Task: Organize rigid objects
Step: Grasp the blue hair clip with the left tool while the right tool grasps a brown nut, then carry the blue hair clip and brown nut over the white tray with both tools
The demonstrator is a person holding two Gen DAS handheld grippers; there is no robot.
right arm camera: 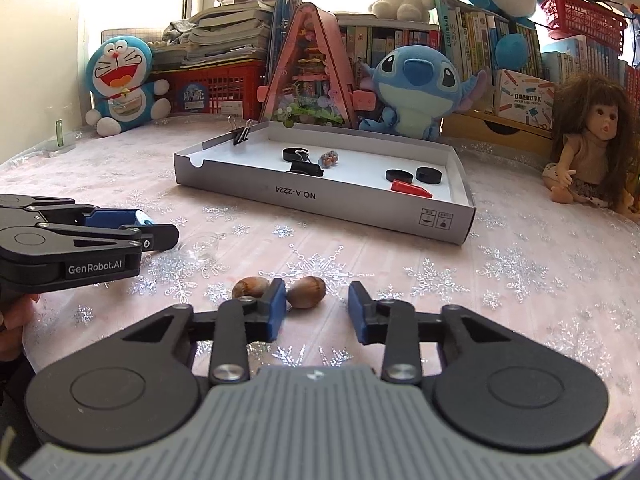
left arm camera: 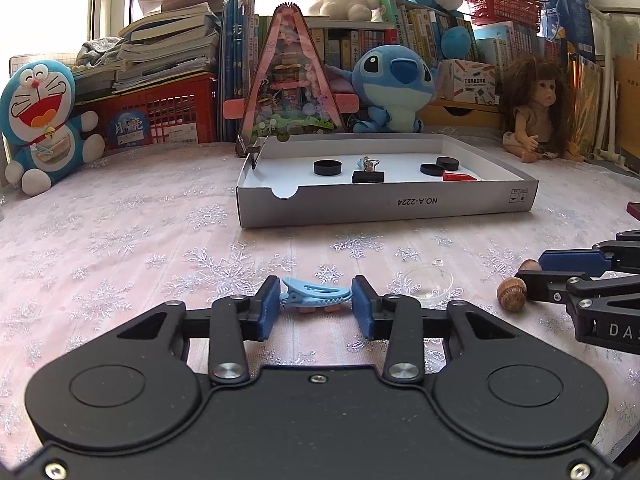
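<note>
Blue plastic clip lies between the left claw's pads, which touch or nearly touch its two ends; whether they press yet I cannot tell. Just right of that claw sits a clear dish. Further right, one acorn rests against the right claw's left pad, the other pad standing clear, so nothing is gripped; a second acorn lies outside. Beyond both, the tray already holds caps and binder clips (about half done, I judge).
</note>
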